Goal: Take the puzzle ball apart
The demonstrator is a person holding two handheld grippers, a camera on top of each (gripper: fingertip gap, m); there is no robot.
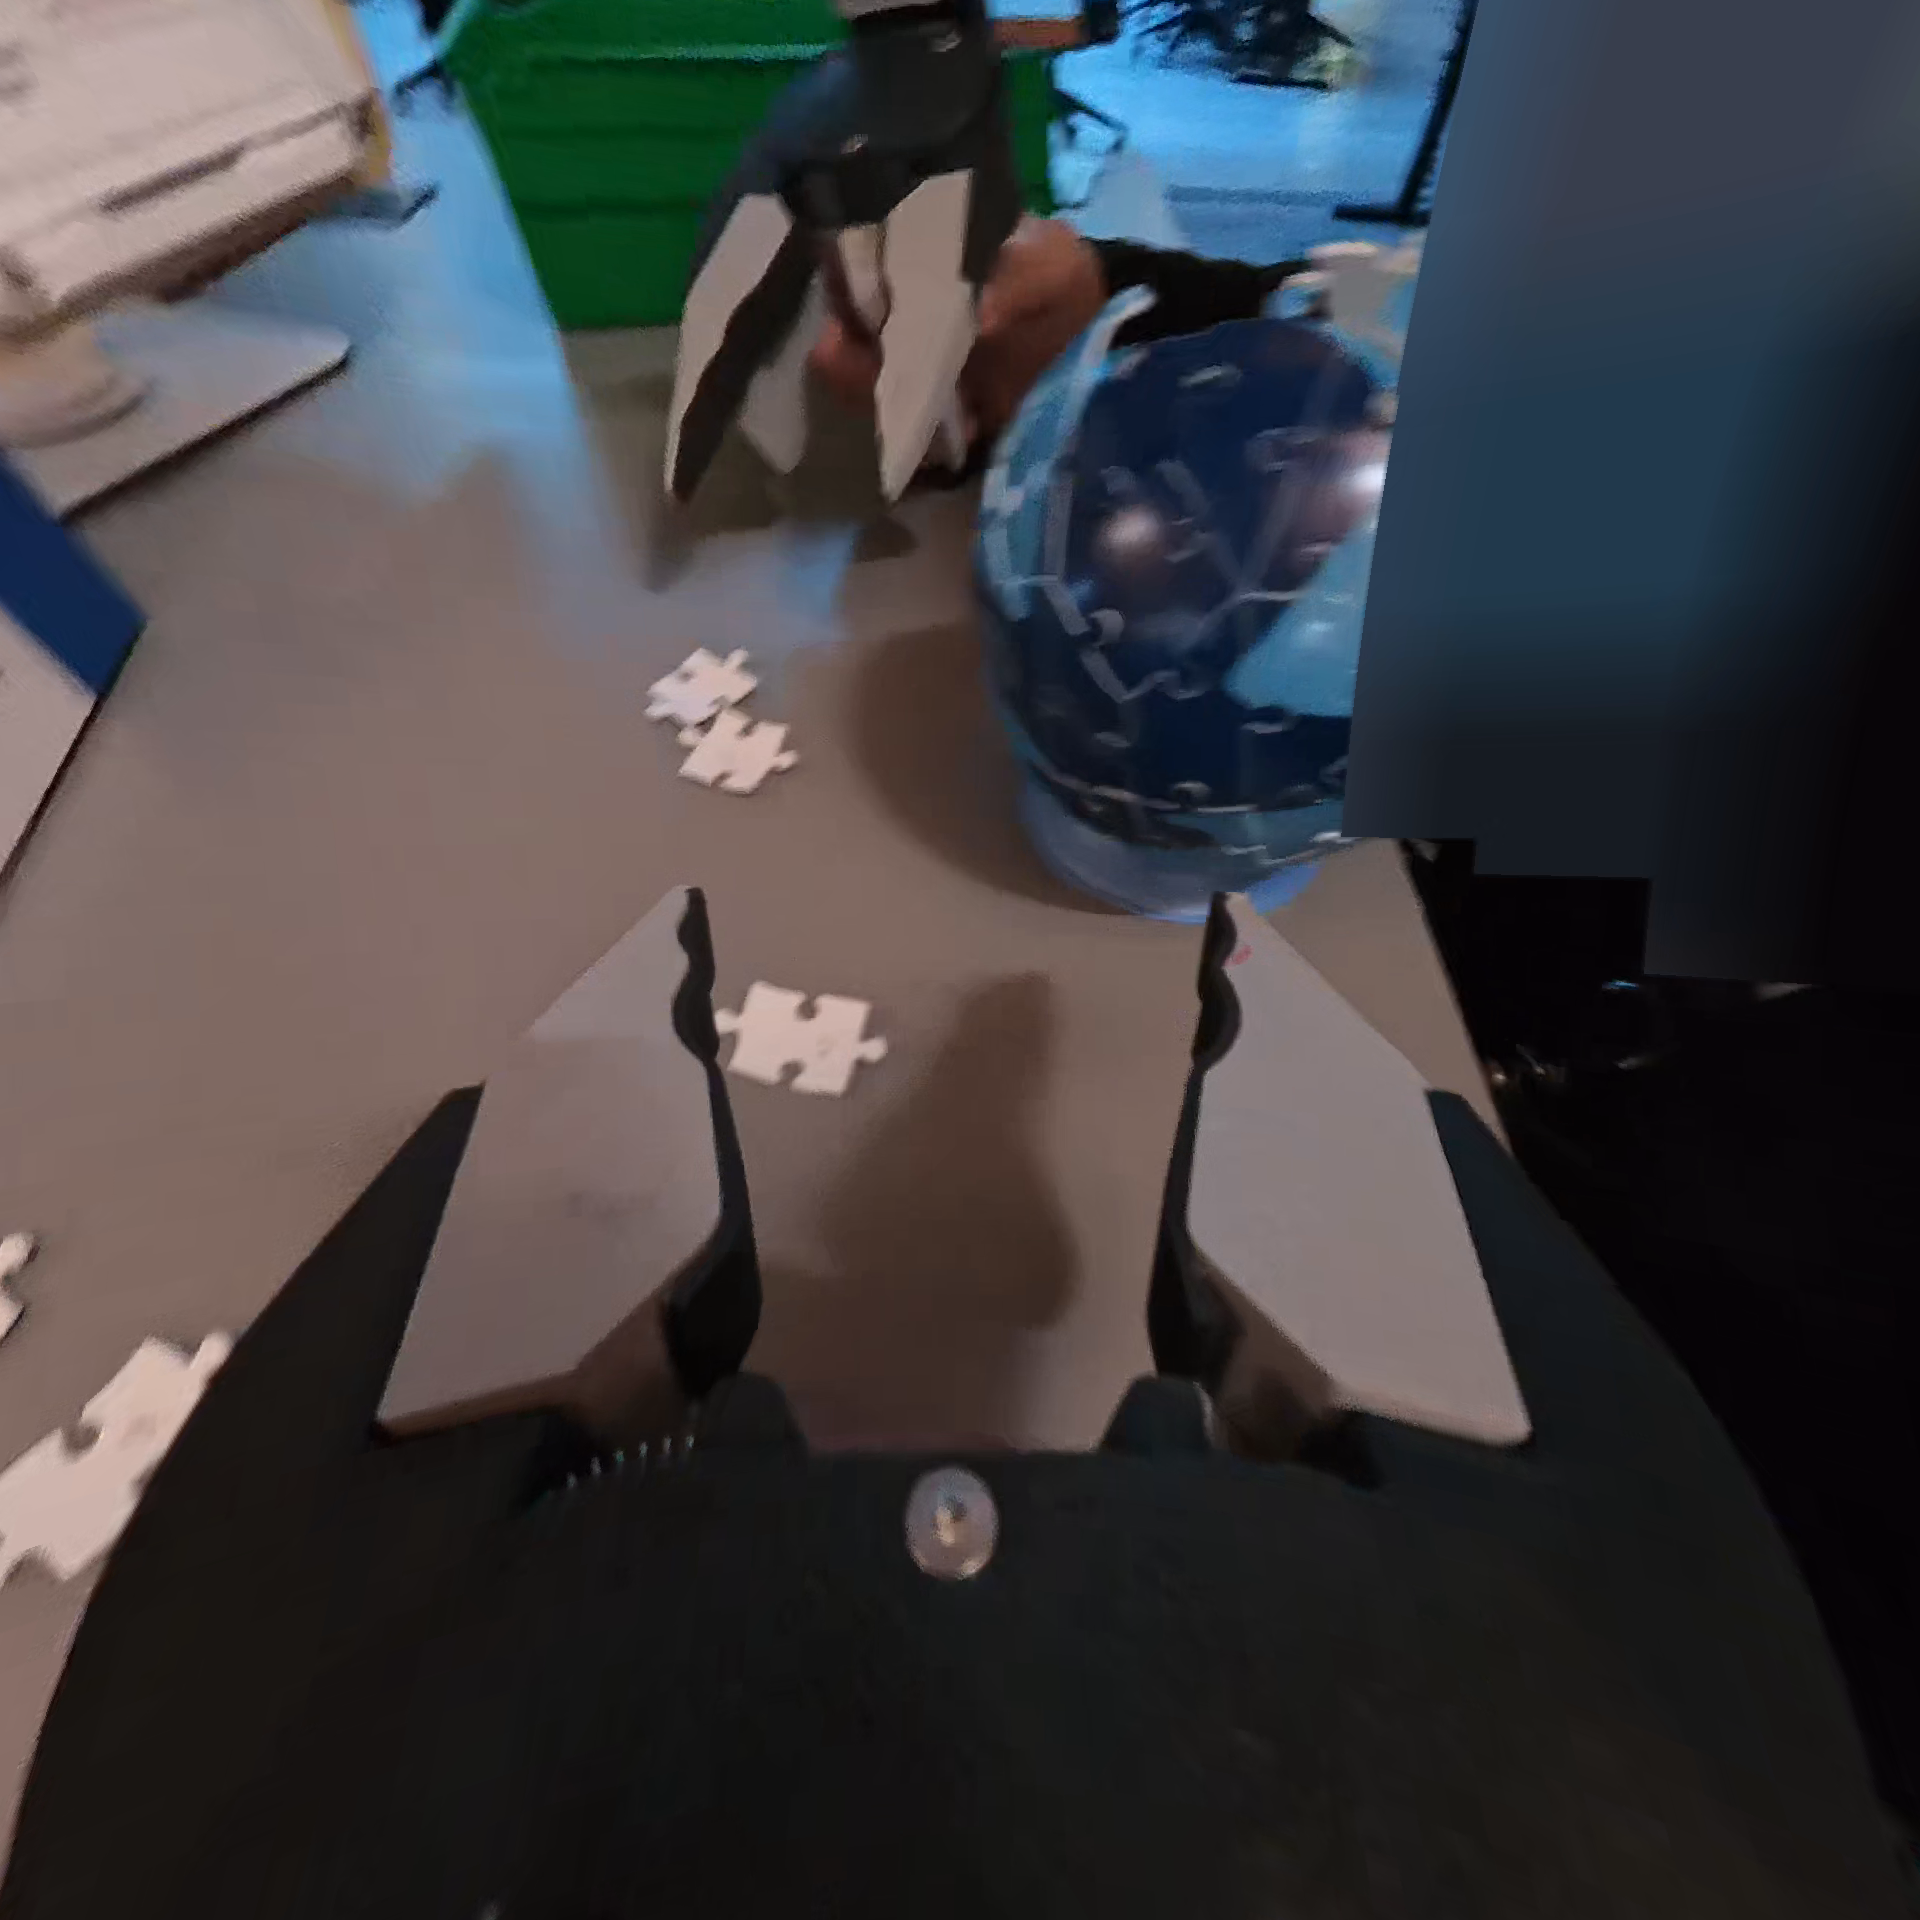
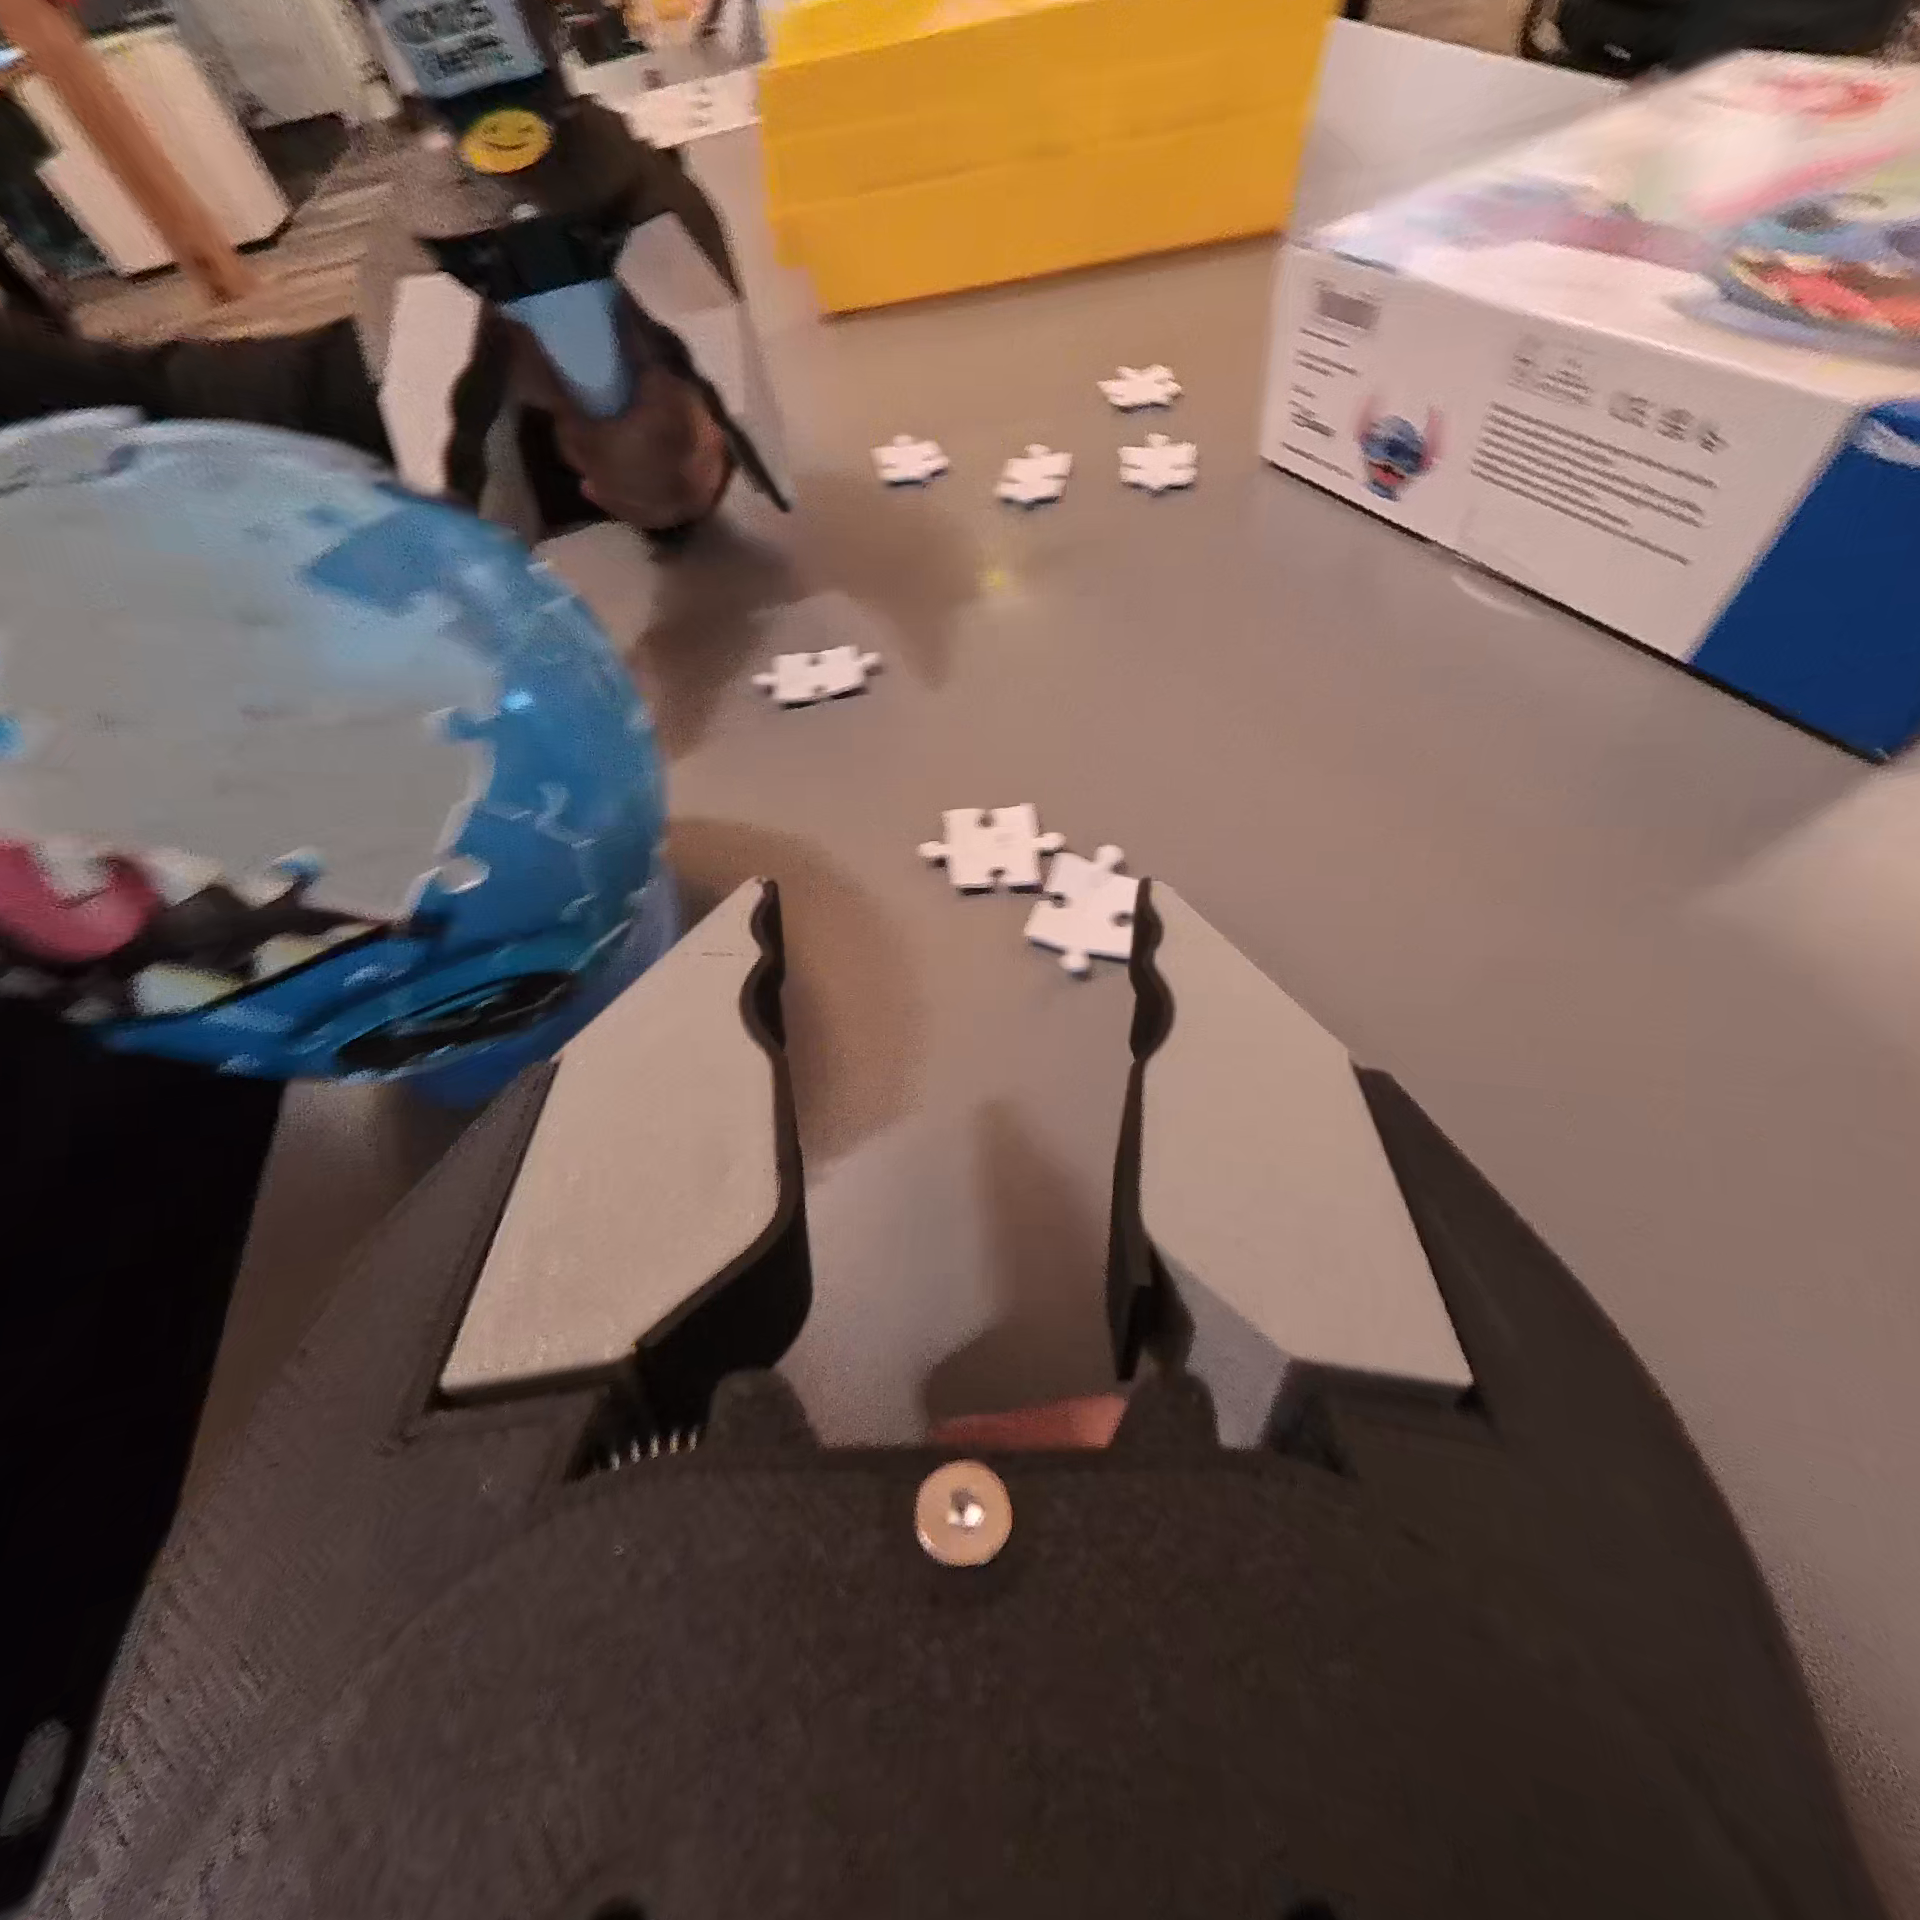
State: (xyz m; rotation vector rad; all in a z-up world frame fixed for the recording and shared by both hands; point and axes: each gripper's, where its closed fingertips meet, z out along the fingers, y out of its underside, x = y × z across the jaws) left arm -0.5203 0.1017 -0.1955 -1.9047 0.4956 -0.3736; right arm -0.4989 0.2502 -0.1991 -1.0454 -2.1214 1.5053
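On my grey table (image 2: 1351, 831): blue puzzle ball (image 2: 312, 748) standing partly dismantled near one edge, loose white pieces (image 2: 992, 847) scattered toward the middle; my left gripper (image 1: 956, 935) and right gripper (image 2: 951, 914) both gape wide, holding nothing.

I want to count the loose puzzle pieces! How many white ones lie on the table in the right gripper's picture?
7. Four loose pieces near the box, one beside the puzzle ball, two touching by the right hand-held gripper. Others may be hidden.
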